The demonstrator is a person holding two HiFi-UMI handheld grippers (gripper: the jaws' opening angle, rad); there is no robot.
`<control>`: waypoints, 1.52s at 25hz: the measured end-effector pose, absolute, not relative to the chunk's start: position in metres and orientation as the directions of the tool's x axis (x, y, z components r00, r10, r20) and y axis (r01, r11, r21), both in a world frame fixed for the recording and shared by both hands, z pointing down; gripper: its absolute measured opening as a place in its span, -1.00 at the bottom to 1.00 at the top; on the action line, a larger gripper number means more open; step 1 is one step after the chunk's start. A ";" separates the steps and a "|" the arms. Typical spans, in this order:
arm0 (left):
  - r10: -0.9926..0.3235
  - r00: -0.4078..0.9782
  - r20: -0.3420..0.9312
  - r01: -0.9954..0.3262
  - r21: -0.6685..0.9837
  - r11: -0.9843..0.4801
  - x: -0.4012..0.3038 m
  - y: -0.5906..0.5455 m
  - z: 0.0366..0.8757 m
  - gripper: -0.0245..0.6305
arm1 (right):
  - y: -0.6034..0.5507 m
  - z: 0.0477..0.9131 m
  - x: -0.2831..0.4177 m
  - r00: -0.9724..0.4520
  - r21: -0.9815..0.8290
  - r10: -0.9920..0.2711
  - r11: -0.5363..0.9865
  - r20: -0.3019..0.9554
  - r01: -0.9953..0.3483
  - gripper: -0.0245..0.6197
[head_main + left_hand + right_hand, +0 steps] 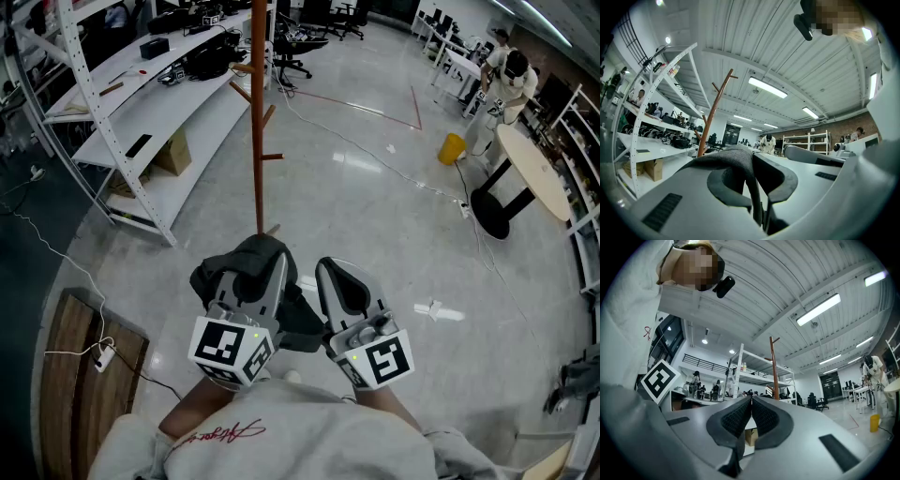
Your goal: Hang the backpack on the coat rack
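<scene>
Left hand-held gripper [264,274]: pinched shut on a grey strap [725,158] of the backpack; in the left gripper view the band arches over one jaw and runs down into the narrow slit between the two.
Right hand-held gripper [339,281]: jaws pressed together, pad against pad, with nothing between them in the right gripper view; held just beside the left one.
Backpack [246,262]: a dark bundle hanging below and between the two grippers, off the floor [375,206], close in front of the person; on none of the rack's pegs.
Coat rack [258,122]: a slim brown wooden pole with short angled pegs, standing upright on the floor straight ahead; from the head view its foot shows just above the backpack, and whether the two touch cannot be told.
Shelving [141,103]: white metal racks to the left of the pole, with dark gear on the upper shelf and a cardboard box below.
Background: a yellow bin [452,148] and a round table [536,173] well to the right, a person [502,86] standing beyond them.
</scene>
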State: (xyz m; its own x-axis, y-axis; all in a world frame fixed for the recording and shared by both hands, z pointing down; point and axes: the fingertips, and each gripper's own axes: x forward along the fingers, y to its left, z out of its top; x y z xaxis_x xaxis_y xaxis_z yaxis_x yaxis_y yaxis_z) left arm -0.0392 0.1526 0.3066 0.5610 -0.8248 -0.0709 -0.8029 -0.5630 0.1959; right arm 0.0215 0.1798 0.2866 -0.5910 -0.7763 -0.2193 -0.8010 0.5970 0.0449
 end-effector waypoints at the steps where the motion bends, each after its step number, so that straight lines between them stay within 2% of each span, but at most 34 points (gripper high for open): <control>1: -0.826 0.559 -0.072 -0.804 0.196 -0.561 -0.040 0.152 0.306 -0.79 | 0.180 0.287 0.021 -0.591 0.045 -0.776 0.597 -0.219 -0.801 -0.86; 13: -0.832 0.551 -0.066 -0.813 0.182 -0.553 -0.041 0.151 0.306 -0.79 | 0.181 0.287 0.023 -0.596 0.046 -0.773 0.602 -0.216 -0.797 -0.86; 26: -0.848 0.521 -0.093 -0.826 0.192 -0.529 -0.033 0.153 0.302 -0.79 | 0.187 0.279 0.033 -0.629 0.102 -0.725 0.629 -0.279 -0.770 -0.86; 38: -0.836 0.539 -0.105 -0.812 0.200 -0.548 -0.025 0.102 0.298 -0.79 | 0.136 0.283 0.046 -0.598 0.092 -0.754 0.598 -0.270 -0.796 -0.86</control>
